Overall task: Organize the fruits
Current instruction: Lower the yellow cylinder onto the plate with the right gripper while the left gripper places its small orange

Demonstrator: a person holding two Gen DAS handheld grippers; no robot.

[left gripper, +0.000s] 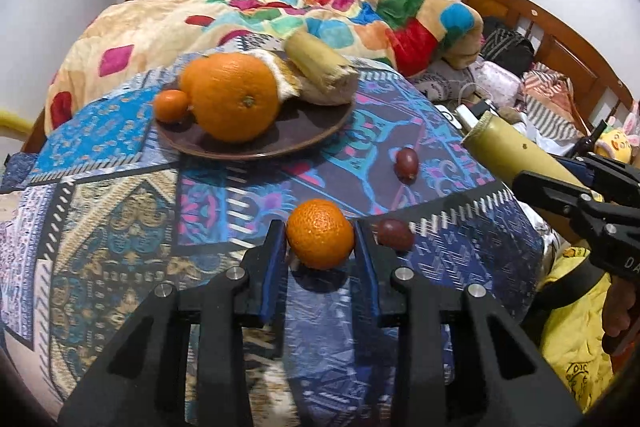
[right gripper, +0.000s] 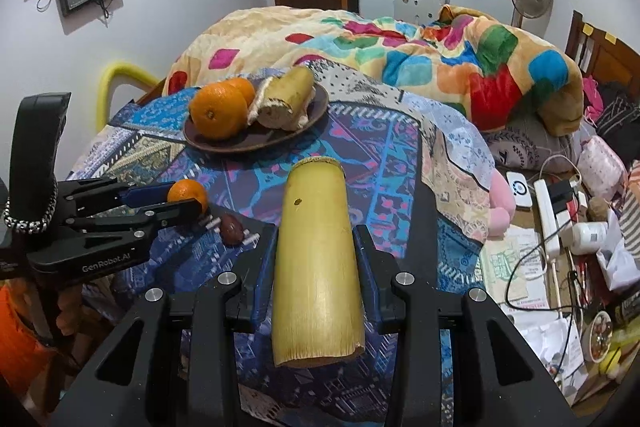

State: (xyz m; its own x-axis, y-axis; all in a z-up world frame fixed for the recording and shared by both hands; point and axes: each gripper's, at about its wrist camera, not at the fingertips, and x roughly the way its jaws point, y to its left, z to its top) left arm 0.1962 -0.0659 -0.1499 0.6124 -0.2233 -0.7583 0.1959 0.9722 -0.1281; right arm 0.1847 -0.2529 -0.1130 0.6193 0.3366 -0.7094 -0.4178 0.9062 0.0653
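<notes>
A bed covered by a patterned cloth (left gripper: 120, 195) serves as the work surface. The left gripper (left gripper: 320, 239) has its blue pads pressed against both sides of a small tangerine (left gripper: 320, 233) resting on the cloth. A dark red fruit (left gripper: 396, 234) lies just beside it at three o'clock, and another (left gripper: 407, 165) sits farther off at one o'clock. At eleven o'clock, a brown plate (left gripper: 304, 131) holds a large orange (left gripper: 234, 97), a small tangerine and a cut yellow stalk piece. The right gripper (right gripper: 316, 247) is clamped narrowly on a long yellow stalk (right gripper: 316, 259), holding it above the cloth.
</notes>
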